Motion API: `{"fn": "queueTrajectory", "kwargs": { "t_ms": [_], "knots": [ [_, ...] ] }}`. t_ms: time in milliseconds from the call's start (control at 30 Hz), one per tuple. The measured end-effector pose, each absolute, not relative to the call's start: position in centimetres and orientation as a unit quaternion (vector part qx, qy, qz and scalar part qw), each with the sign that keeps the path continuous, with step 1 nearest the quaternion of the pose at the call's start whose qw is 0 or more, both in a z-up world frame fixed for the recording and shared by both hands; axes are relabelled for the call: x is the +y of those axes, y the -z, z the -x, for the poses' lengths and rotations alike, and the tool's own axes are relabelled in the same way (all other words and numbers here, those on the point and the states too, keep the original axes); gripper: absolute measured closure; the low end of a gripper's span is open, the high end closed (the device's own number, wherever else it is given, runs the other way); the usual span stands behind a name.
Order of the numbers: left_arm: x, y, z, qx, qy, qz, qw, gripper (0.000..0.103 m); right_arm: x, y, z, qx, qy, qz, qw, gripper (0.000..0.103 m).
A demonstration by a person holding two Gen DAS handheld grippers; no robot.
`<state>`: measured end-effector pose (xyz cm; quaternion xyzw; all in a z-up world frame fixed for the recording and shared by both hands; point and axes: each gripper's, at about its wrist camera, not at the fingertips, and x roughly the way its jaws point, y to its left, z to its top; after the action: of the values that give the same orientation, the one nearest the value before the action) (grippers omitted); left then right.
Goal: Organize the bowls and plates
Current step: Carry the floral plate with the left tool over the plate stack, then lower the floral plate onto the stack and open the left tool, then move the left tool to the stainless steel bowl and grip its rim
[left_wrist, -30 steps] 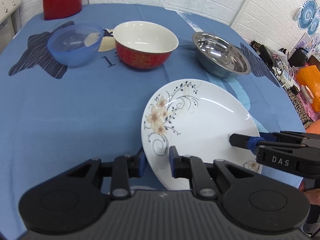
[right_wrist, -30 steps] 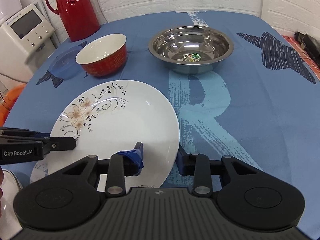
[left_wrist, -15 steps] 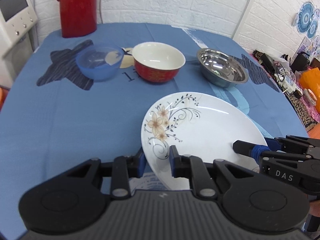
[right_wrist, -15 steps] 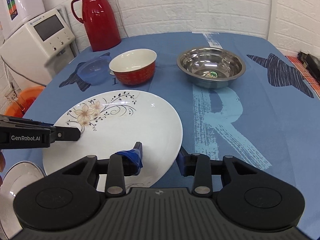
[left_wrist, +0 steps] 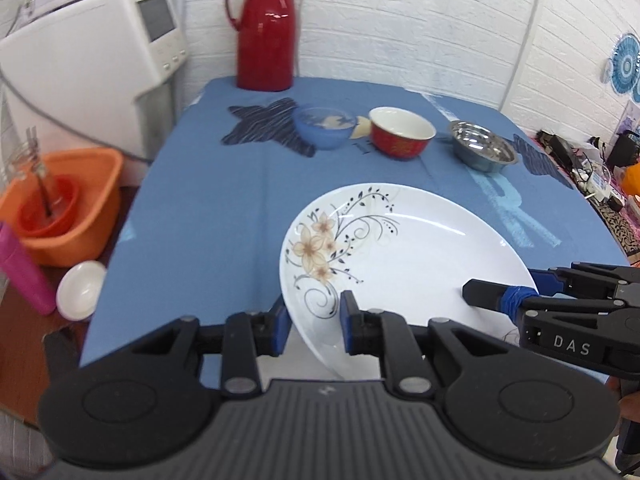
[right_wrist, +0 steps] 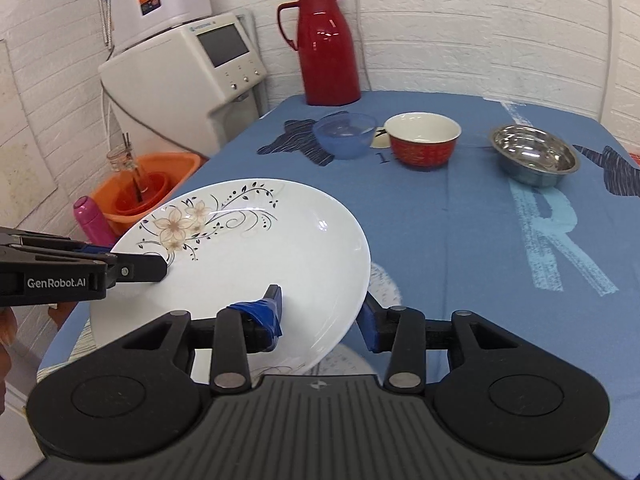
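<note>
A white plate with a flower pattern (left_wrist: pixel 400 248) (right_wrist: pixel 248 248) hangs tilted above the blue-clothed table (left_wrist: pixel 220 208), held from both sides. My left gripper (left_wrist: pixel 313 316) is shut on its near left rim and shows in the right wrist view as a black tip (right_wrist: pixel 160 268). My right gripper (right_wrist: pixel 322 312) is shut on the opposite rim, with one finger (left_wrist: pixel 480 292) lying on the plate's face. Far back stand a blue bowl (left_wrist: pixel 325 126) (right_wrist: pixel 345 134), a red bowl (left_wrist: pixel 401 132) (right_wrist: pixel 422 138) and a steel bowl (left_wrist: pixel 482 150) (right_wrist: pixel 534 154) in a row.
A red thermos (left_wrist: pixel 266 24) stands at the table's far edge beside a white machine (left_wrist: pixel 100 60). Left of the table sit an orange basin (left_wrist: pixel 60 200), a pink bottle (left_wrist: pixel 20 272) and a small white dish (left_wrist: pixel 81 290). Another white patterned plate (right_wrist: pixel 348 360) seems to lie under the held one.
Both grippers have risen and drawn back with the plate between them. The bowls now look farther off, and the floor items left of the table have come into view.
</note>
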<state>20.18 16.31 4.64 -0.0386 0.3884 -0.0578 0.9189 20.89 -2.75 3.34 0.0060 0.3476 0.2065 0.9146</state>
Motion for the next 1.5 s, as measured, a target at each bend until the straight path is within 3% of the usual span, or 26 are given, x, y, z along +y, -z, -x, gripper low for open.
{"fn": "queueTrajectory", "kwargs": {
  "t_ms": [433, 500, 567, 733, 867, 1000, 1500],
  "knots": [
    [19.5, 0.2, -17.1, 0.401, 0.05, 0.074, 0.911, 0.086, 0.4, 0.2, -18.5, 0.362, -0.217, 0.021, 0.907, 0.076],
    [19.6, 0.5, -17.2, 0.407, 0.065, 0.078, 0.908, 0.076, 0.3, 0.1, -18.5, 0.359, -0.213, 0.019, 0.908, 0.076],
    [19.5, 0.6, -17.2, 0.411, 0.089, 0.081, 0.904, 0.061, 0.1, -0.2, -18.4, 0.361, -0.207, 0.015, 0.909, 0.076],
    [19.3, 0.5, -17.7, 0.418, 0.089, 0.078, 0.901, 0.06, -0.2, -0.7, -18.3, 0.378, -0.213, 0.005, 0.901, 0.075],
    [19.7, -0.8, -17.4, 0.405, 0.082, 0.061, 0.909, 0.052, -0.1, -1.0, -17.8, 0.379, -0.217, 0.024, 0.899, 0.075],
    [19.8, -1.9, -17.7, 0.398, 0.07, 0.049, 0.913, 0.051, 1.8, -1.2, -18.0, 0.38, -0.229, 0.114, 0.889, 0.073],
    [18.1, -3.8, -20.0, 0.398, 0.101, 0.077, 0.908, 0.049, -2.9, -3.9, -19.9, 0.399, -0.222, 0.042, 0.889, 0.074]
  ]
}}
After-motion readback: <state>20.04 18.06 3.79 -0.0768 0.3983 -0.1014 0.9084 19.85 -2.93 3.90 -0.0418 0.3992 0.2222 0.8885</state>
